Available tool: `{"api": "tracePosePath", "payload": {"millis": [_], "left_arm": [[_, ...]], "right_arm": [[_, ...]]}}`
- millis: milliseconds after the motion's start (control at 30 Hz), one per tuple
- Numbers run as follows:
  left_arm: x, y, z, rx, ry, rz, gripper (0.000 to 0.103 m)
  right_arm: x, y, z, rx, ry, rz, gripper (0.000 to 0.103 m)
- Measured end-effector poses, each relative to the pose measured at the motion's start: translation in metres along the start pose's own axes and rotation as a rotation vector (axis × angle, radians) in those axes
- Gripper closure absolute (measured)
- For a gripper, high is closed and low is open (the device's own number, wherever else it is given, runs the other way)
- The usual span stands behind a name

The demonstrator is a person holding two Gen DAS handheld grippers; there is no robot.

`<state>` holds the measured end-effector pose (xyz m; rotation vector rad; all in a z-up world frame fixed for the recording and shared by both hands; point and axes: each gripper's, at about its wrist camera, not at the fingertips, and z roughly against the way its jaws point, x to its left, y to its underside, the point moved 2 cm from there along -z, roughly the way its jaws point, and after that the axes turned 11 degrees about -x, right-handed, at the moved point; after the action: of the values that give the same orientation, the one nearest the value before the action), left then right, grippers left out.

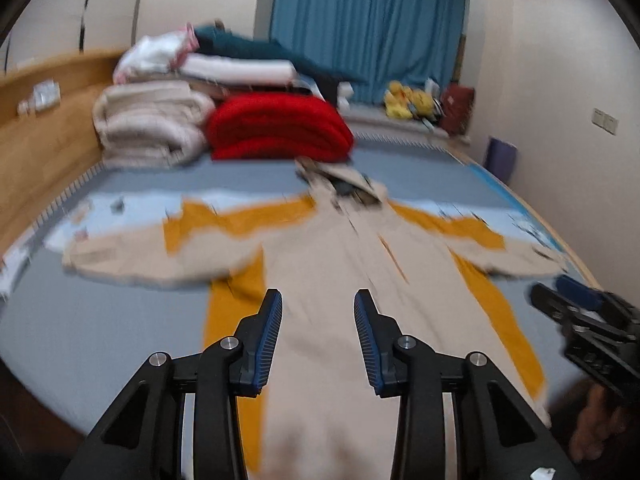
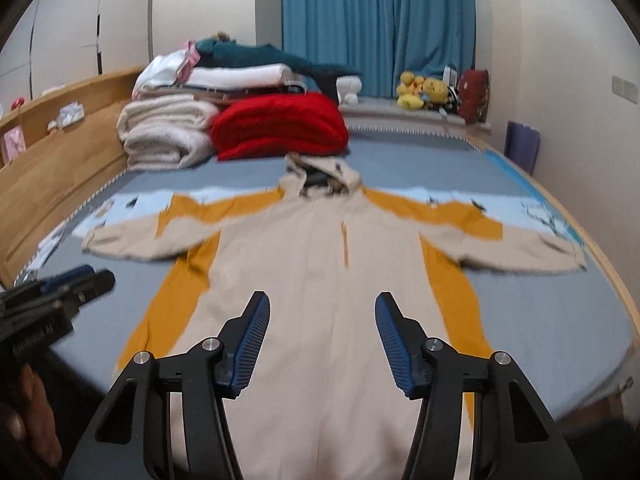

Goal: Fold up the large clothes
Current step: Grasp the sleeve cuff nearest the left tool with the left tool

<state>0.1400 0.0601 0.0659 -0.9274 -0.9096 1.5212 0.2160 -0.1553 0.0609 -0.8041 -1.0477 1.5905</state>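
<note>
We found the coat [image 2: 320,280], beige with mustard panels, laid flat and face up on the grey-blue bed cover [image 2: 540,320], both sleeves spread out to the sides and the hood [image 2: 320,172] toward the far end of the bed. Its hem end ran toward the cameras and passed beneath both tools.

We noted the left gripper [image 1: 318,304] poised above the coat's lower body, jaws standing partly apart with nothing between the blue pads. The cloth lay below and ahead of it; we saw no contact. The left view was blurred, so finer detail of the fabric there could not be read.

We noted the right gripper [image 2: 322,304] likewise above the coat's lower middle, its jaws somewhat wider than the left's, and empty. The front zip line [image 2: 345,244] lay straight ahead of it, beyond the fingertips. In this view the left gripper appeared at the left edge, over the bed cover just beside the coat's mustard side panel; a hand [image 2: 36,412] showed below it.

At the far end of the bed we recorded a folded red blanket [image 2: 280,124], a rolled cream quilt [image 2: 168,132] beside it, and stacked linens behind. The hood lay just short of the red blanket. Yellow soft toys [image 2: 424,88] sat on the sill before the blue curtain [image 2: 380,20].
</note>
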Motion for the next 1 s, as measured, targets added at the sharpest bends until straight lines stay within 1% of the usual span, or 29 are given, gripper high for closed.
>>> {"api": "tracePosePath", "payload": {"millis": [33, 67, 133, 167, 233, 300, 333, 400, 467, 500, 533, 567, 600, 633, 667, 700, 733, 767, 833, 900, 933, 967, 1000], "left_arm": [[0.006, -0.013, -0.014, -0.037, -0.015, -0.010, 0.068], [0.010, -0.022, -0.023, -0.058, -0.027, -0.018, 0.068], [0.021, -0.043, -0.052, -0.087, -0.056, -0.034, 0.068], [0.028, -0.051, -0.063, -0.097, -0.058, -0.033, 0.068], [0.050, -0.069, -0.089, -0.118, -0.085, -0.018, 0.068], [0.074, -0.079, -0.110, -0.119, -0.102, 0.017, 0.068], [0.087, -0.082, -0.122, -0.118, -0.123, 0.025, 0.068], [0.113, -0.081, -0.144, -0.115, -0.181, 0.004, 0.068], [0.138, -0.066, -0.165, -0.092, -0.222, -0.001, 0.068], [0.154, -0.056, -0.176, -0.068, -0.244, 0.007, 0.069], [0.167, -0.046, -0.186, -0.035, -0.260, 0.020, 0.072], [0.185, -0.034, -0.200, 0.027, -0.284, 0.046, 0.074], [0.199, -0.023, -0.210, 0.075, -0.305, 0.071, 0.075], [0.220, -0.011, -0.221, 0.124, -0.337, 0.108, 0.075], [0.235, -0.006, -0.229, 0.152, -0.365, 0.131, 0.075], [0.250, 0.000, -0.234, 0.174, -0.392, 0.156, 0.075], [0.270, 0.006, -0.238, 0.183, -0.417, 0.192, 0.075], [0.282, 0.011, -0.240, 0.186, -0.436, 0.207, 0.075], [0.316, 0.022, -0.245, 0.213, -0.504, 0.249, 0.075], [0.344, 0.030, -0.245, 0.218, -0.531, 0.321, 0.075], [0.362, 0.036, -0.245, 0.221, -0.549, 0.371, 0.075], [0.377, 0.038, -0.245, 0.222, -0.559, 0.406, 0.075], [0.390, 0.043, -0.244, 0.222, -0.570, 0.442, 0.075]], "right_arm": [[-0.002, -0.009, -0.010, -0.010, 0.004, 0.004, 0.047], [-0.003, -0.022, -0.024, -0.028, 0.012, 0.011, 0.047], [-0.007, -0.043, -0.047, -0.049, 0.010, 0.012, 0.047], [-0.009, -0.052, -0.057, -0.054, 0.007, 0.011, 0.047], [-0.010, -0.073, -0.082, -0.062, -0.001, 0.013, 0.047], [-0.008, -0.097, -0.110, -0.071, -0.004, 0.030, 0.047], [-0.008, -0.104, -0.119, -0.073, -0.005, 0.039, 0.047], [-0.005, -0.123, -0.143, -0.092, -0.013, 0.069, 0.047], [-0.003, -0.130, -0.163, -0.103, -0.026, 0.083, 0.047], [-0.002, -0.131, -0.176, -0.110, -0.038, 0.086, 0.047], [-0.002, -0.126, -0.184, -0.113, -0.047, 0.085, 0.047], [-0.003, -0.117, -0.192, -0.106, -0.054, 0.083, 0.047], [-0.004, -0.110, -0.202, -0.080, -0.050, 0.081, 0.047], [-0.004, -0.102, -0.214, -0.033, -0.047, 0.074, 0.047], [-0.002, -0.095, -0.230, 0.033, -0.076, 0.052, 0.047], [0.000, -0.090, -0.239, 0.064, -0.101, 0.036, 0.047], [0.001, -0.087, -0.243, 0.077, -0.113, 0.033, 0.047], [0.003, -0.086, -0.248, 0.083, -0.125, 0.041, 0.047], [0.007, -0.085, -0.256, 0.080, -0.141, 0.068, 0.047], [0.012, -0.085, -0.263, 0.076, -0.163, 0.084, 0.047], [0.012, -0.083, -0.265, 0.073, -0.169, 0.087, 0.050], [0.013, -0.080, -0.265, 0.073, -0.173, 0.090, 0.060], [0.014, -0.078, -0.270, 0.079, -0.177, 0.097, 0.063]]}}
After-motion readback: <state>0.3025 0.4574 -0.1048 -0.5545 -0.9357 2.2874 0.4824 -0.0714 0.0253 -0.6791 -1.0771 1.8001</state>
